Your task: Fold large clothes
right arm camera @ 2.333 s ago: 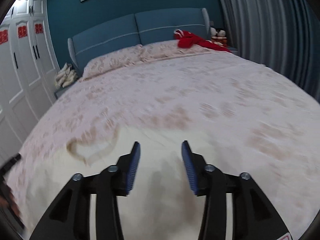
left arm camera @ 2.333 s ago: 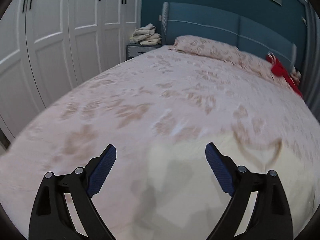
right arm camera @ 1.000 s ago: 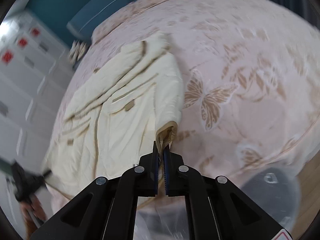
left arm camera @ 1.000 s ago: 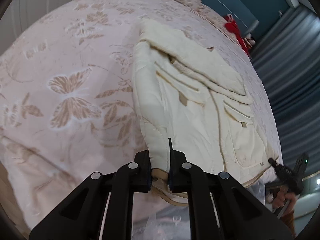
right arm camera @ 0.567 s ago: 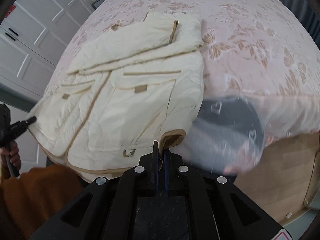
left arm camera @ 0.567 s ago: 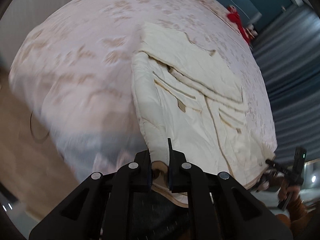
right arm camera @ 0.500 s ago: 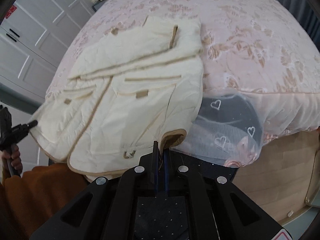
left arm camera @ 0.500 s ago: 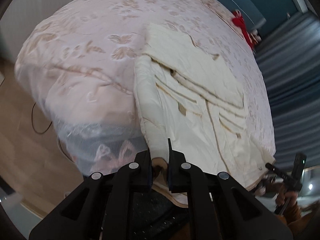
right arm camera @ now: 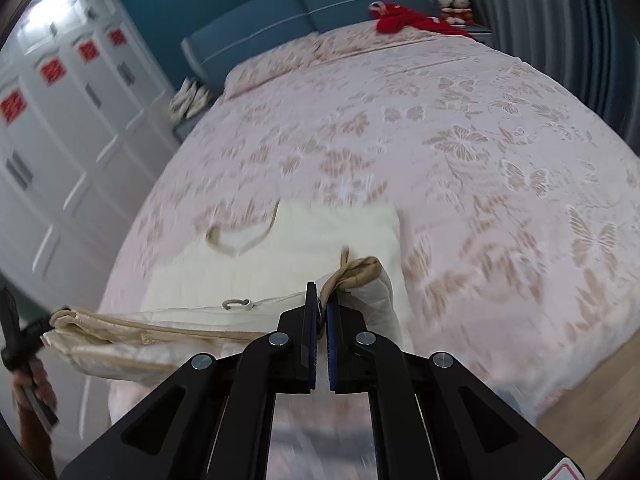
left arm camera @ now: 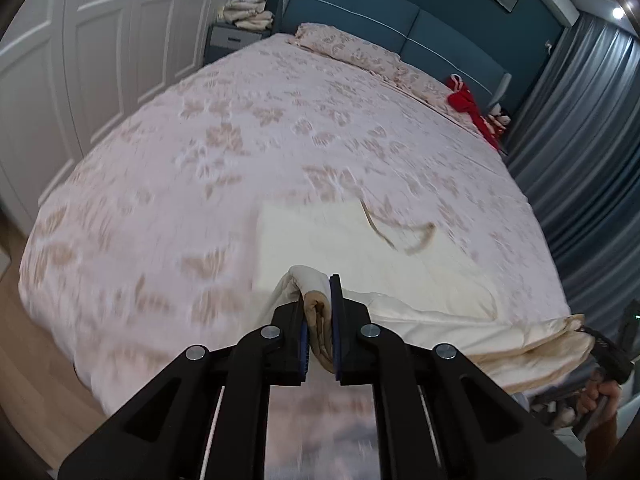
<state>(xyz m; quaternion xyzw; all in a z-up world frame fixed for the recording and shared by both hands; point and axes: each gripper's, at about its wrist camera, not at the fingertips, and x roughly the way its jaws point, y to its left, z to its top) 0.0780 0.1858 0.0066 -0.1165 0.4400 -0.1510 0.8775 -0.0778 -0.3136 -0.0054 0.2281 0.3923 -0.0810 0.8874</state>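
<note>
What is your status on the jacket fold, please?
Left claw and right claw both shut on cream jacket hem corners. Jacket lying on bed, near foot edge. Nothing in the way.

Both wrist views look from the foot of the bed (left arm camera: 248,152) toward the headboard (right arm camera: 280,24), close above the cream coat (left arm camera: 360,248), which both share.
</note>
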